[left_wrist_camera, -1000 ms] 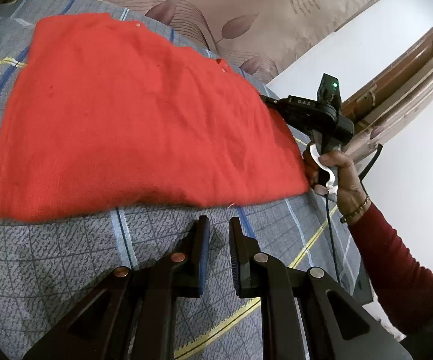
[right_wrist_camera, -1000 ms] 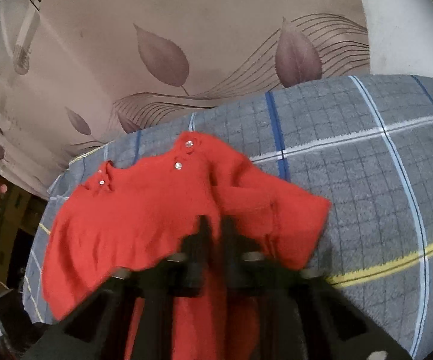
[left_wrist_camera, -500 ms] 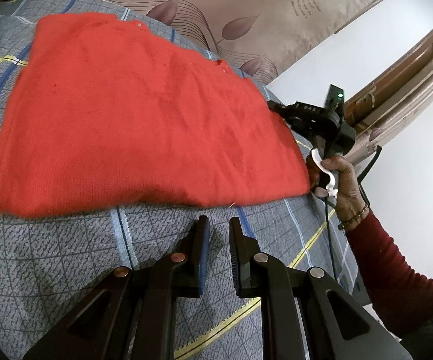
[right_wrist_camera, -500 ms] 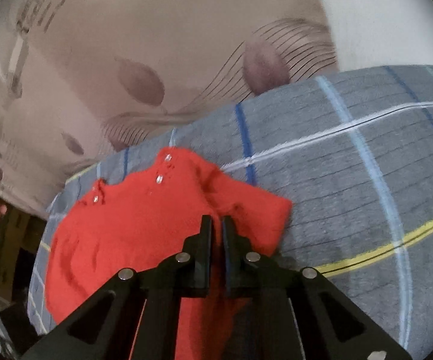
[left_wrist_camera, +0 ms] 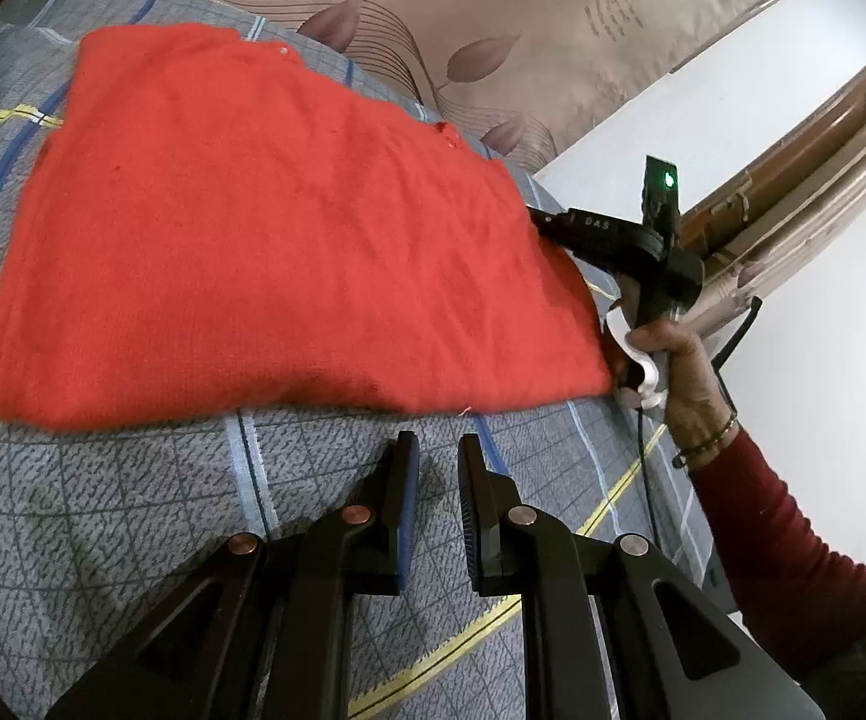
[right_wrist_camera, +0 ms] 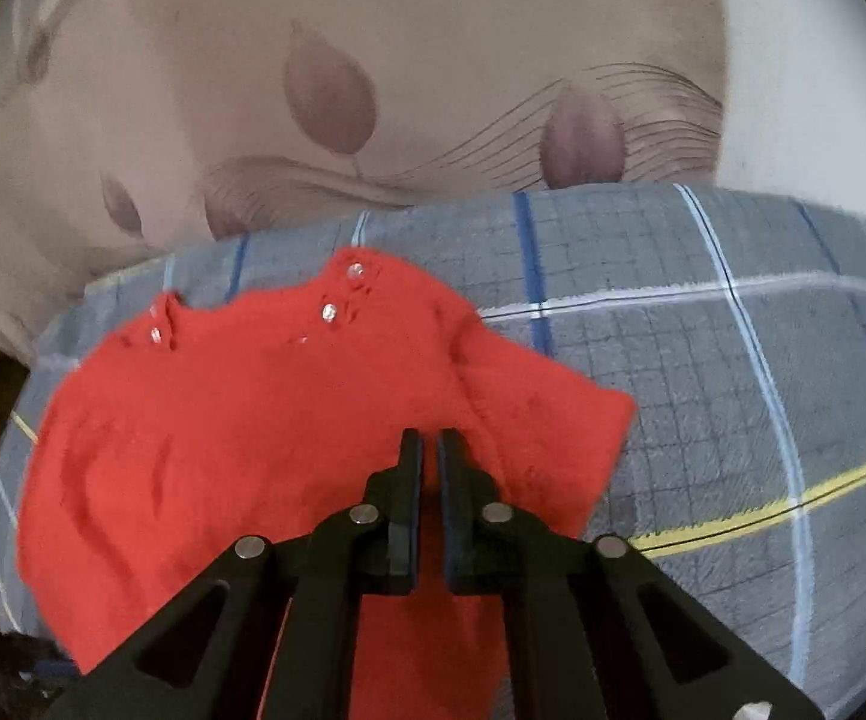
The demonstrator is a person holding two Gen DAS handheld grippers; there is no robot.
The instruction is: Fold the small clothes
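A red knit sweater (left_wrist_camera: 289, 240) lies spread flat on the bed, its small pearl buttons (right_wrist_camera: 328, 312) at the far neckline. One short sleeve (right_wrist_camera: 541, 414) sticks out to the right. My left gripper (left_wrist_camera: 439, 450) hovers over bare cover just in front of the sweater's near hem, its jaws a narrow gap apart with nothing between them. My right gripper (right_wrist_camera: 430, 441) is shut, its tips down on the red knit near the sleeve. The left wrist view shows the right gripper (left_wrist_camera: 538, 221) at the sweater's right edge, held by a hand (left_wrist_camera: 679, 360).
The bed has a grey checked cover (left_wrist_camera: 133, 510) with blue, white and yellow stripes. A beige leaf-patterned cloth (left_wrist_camera: 493, 12) rises behind it. A white wall (left_wrist_camera: 823, 360) and a wooden frame (left_wrist_camera: 793, 144) stand past the bed's right edge, where the person's red sleeve (left_wrist_camera: 793, 528) reaches in.
The right gripper has tipped and shifted a little at the sweater's right edge. The sweater lies flatter there. The left gripper has not moved.
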